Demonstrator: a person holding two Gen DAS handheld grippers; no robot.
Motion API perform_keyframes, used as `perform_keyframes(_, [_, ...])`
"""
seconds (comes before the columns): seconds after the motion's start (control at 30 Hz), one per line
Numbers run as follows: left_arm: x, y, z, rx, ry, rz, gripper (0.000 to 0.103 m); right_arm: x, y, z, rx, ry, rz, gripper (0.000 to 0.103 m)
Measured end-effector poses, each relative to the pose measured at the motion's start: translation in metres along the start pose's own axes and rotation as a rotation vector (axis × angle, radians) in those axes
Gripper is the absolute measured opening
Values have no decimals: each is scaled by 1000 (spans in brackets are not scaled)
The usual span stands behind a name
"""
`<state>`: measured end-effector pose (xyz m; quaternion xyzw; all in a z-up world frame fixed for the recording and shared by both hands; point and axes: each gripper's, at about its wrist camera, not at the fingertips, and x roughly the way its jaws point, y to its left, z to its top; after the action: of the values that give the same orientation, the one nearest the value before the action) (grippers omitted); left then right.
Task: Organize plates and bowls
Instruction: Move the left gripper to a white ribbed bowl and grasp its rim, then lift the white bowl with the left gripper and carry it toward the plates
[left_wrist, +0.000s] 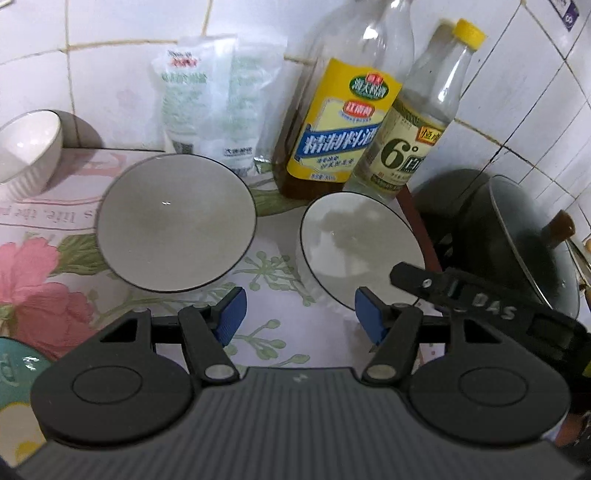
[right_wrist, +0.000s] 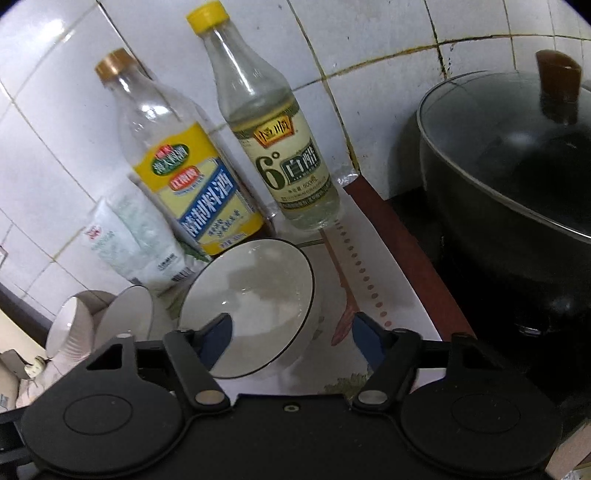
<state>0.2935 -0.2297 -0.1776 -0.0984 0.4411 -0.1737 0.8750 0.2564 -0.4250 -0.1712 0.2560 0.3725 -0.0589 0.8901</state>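
Where bowls (left_wrist: 176, 225) sit, bottles (left_wrist: 343, 122) behind

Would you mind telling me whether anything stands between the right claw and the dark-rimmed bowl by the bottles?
Nothing visible does: the right claw is open, already straddling the near rim of the bowl.

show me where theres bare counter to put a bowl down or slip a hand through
Free: the floral cloth between the two black-rimmed bowls, left and right, and the strip between the right bowl and the black wok. Crowded: the wall side, where the salt bags, cooking wine bottle and vinegar bottle stand close.
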Motion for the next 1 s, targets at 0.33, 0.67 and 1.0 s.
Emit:
perform_keyframes(0.33, [23, -4, 4, -9, 48, -25, 34, 25, -8, -1, 39, 48, -9, 31])
perform_keyframes(0.67, [15, -10, 0, 8, 81, -31, 17, 19, -2, -2, 106, 80, -71, 21])
perform_keyframes(1.0, [-27, -15, -21, 67, 96, -16, 17, -18, -4, -30, 176, 120, -59, 21])
